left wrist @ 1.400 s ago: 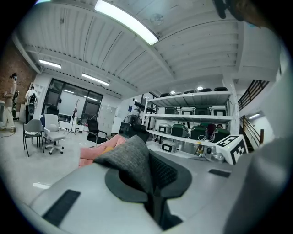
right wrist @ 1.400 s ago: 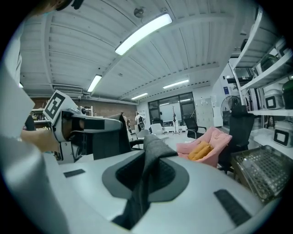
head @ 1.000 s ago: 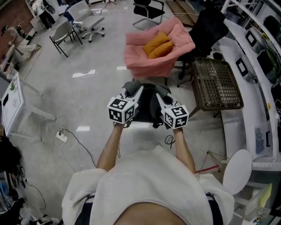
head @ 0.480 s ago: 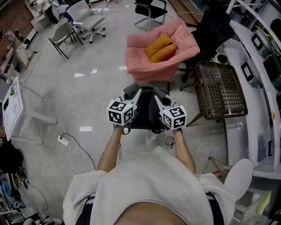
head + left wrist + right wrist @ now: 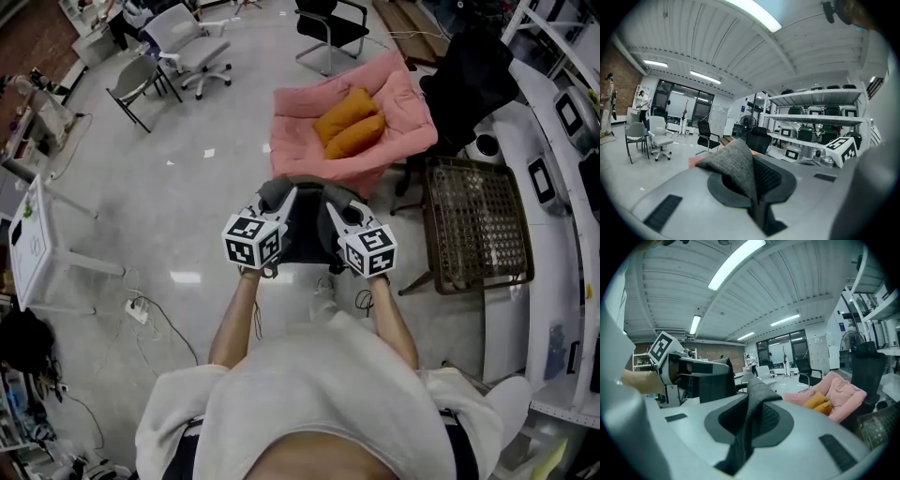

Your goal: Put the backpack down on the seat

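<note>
- Person (image 5: 319, 394), seen from above in a white top; both forearms (image 5: 234, 319) reach forward, side by side.
- Left hand-held gripper (image 5: 286, 199): jaws pressed together on a fold of grey fabric at the backpack's left upper edge; the fold stands up out of the closed jaws.
- Right hand-held gripper (image 5: 336, 206): jaws likewise pinched tight on grey fabric at the backpack's right upper edge.
- Backpack (image 5: 305, 234): dark, hanging between the two hand-held grippers above the pale floor (image 5: 187, 206). It is on the near side of the seat and not yet on it; its far edge lies close to the seat's front.
- Seat (image 5: 305, 141): a soft pink armchair directly ahead of the hand-held grippers, holding two orange cushions (image 5: 352, 127) against its back.
- Woven brown stand (image 5: 473, 225): just right of the seat.
- Office chairs (image 5: 192, 37): well beyond the seat, at the far side of the floor.
</note>
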